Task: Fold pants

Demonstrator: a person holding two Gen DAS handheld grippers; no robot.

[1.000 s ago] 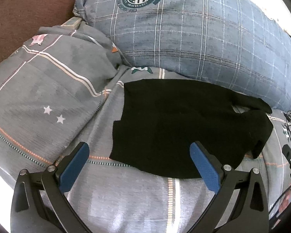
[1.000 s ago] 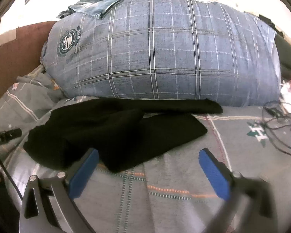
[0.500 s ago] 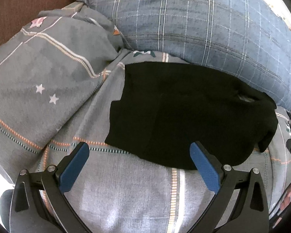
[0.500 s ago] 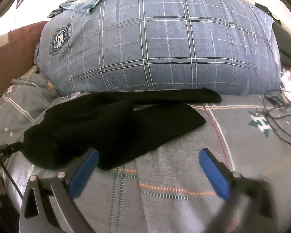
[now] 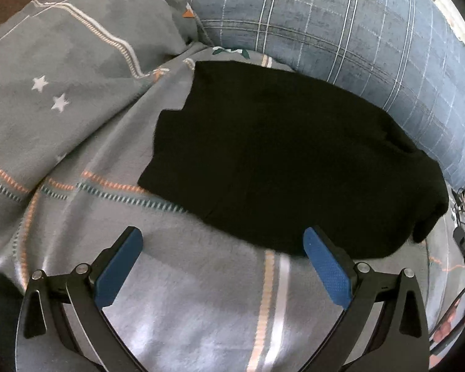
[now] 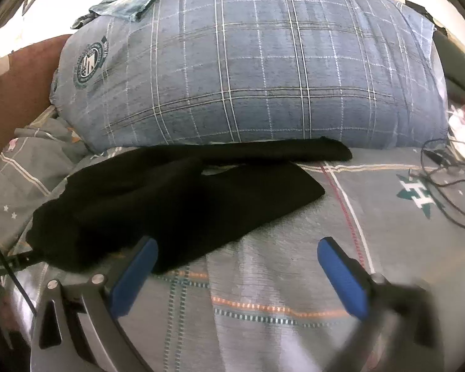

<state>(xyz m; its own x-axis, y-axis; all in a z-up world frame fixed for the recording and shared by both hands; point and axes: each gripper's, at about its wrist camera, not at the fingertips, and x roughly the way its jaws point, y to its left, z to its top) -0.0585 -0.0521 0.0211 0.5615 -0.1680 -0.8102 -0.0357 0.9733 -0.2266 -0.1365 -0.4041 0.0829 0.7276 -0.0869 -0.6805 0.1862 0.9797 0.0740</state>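
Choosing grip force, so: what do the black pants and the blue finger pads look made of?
The black pants look like soft matte knit or fleece: no sheen, limp folds, slightly fuzzy edges; the exact fibre is unclear. The left gripper's blue finger pads look like dimpled rubber or soft plastic, with a fine dotted texture.

Open bedsheet on the near side of the black pants; far side walled off by the plaid pillow, loose cables cluttering the right.
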